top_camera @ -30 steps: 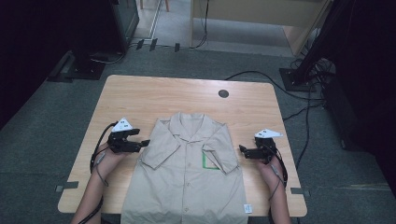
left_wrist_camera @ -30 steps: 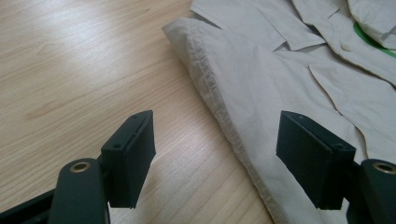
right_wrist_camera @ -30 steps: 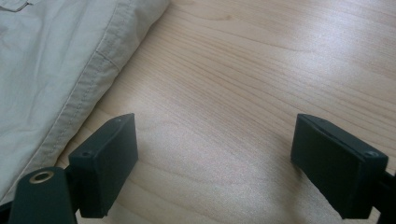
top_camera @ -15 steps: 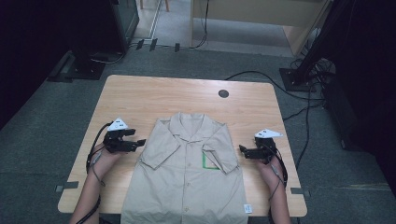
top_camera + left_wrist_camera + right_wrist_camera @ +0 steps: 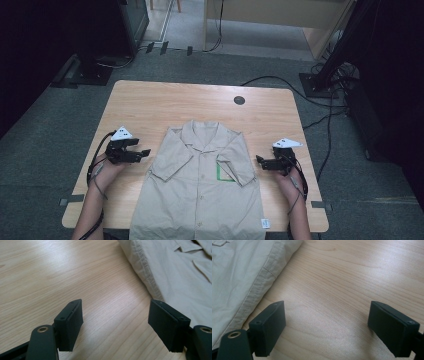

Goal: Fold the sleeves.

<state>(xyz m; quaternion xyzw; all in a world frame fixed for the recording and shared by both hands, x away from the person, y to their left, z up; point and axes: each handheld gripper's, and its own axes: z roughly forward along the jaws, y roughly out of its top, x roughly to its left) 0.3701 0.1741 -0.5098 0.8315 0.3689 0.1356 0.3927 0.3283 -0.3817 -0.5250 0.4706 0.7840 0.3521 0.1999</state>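
A beige short-sleeved shirt [image 5: 200,190] lies flat, buttoned and collar away from me, on the wooden table [image 5: 200,102]; its hem hangs over the near edge. My left gripper [image 5: 144,152] rests on bare wood just left of the shirt's left sleeve, open and holding nothing. In the left gripper view the sleeve hem [image 5: 147,277] runs past the right jaw, and the left gripper [image 5: 115,307] spans only wood. My right gripper [image 5: 259,160] stands open and apart from the right sleeve. In the right gripper view the sleeve edge [image 5: 259,282] lies beside the left jaw of the right gripper [image 5: 325,307].
A green-outlined patch [image 5: 225,173] marks the shirt's chest, and a white label [image 5: 265,223] sits near its hem. A black grommet [image 5: 239,100] is set in the table's far side. Cables [image 5: 280,82] and dark stands cover the floor beyond. Bare wood flanks the shirt.
My left gripper has drawn back a little to the left, away from the sleeve. The right gripper and the shirt have stayed where they were.
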